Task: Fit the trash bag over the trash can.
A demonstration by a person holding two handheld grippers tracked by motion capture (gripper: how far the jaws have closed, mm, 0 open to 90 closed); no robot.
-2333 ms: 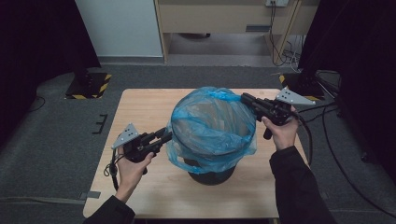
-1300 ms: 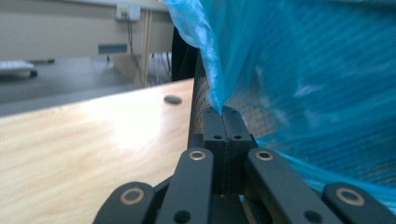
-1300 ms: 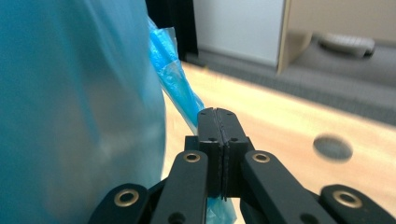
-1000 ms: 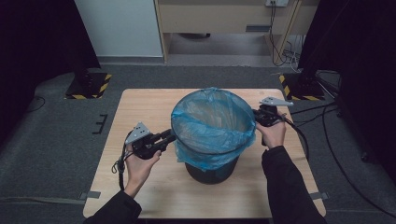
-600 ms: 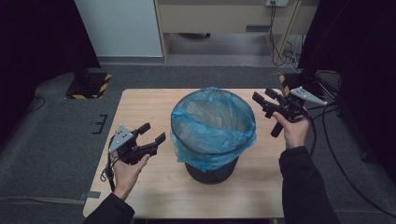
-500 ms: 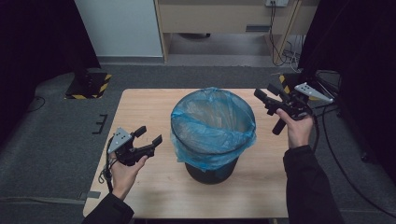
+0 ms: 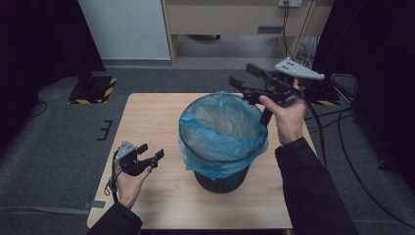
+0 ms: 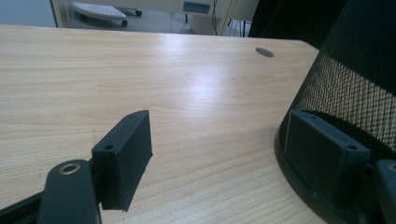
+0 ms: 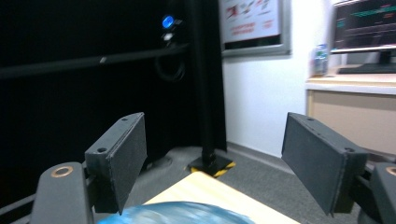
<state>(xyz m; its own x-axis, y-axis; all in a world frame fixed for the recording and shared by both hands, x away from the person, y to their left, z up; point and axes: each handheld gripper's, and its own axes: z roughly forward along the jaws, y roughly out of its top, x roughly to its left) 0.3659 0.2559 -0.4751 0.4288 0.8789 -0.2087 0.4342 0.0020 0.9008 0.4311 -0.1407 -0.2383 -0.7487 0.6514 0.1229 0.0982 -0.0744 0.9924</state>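
The left hand (image 7: 128, 178) rests low over the near-left part of the table (image 7: 161, 117), palm up, with the left gripper (image 7: 151, 155) pointing toward the foot of the bin (image 7: 220, 177); its jaws have just been opening and now stand wide apart with nothing between them — in the left gripper view one pad (image 8: 125, 156) sits over bare wood and the other just beside the bin's dark mesh wall (image 8: 355, 88), touching neither. The right hand (image 7: 288, 117) is lifted above the bin's far-right rim, and the right gripper (image 7: 244, 79) points away across the table; its jaws too have just been opening and are spread wide and empty, with the blurred blue liner (image 9: 187, 213) low in the right gripper view. The bin stands upright at the middle of the table, a black mesh basket lined with a blue plastic bag (image 7: 222, 142) whose edge is folded down over the rim in crumpled folds. Inside, the bag shows only its own wrinkled blue film — its bottom cannot be seen.
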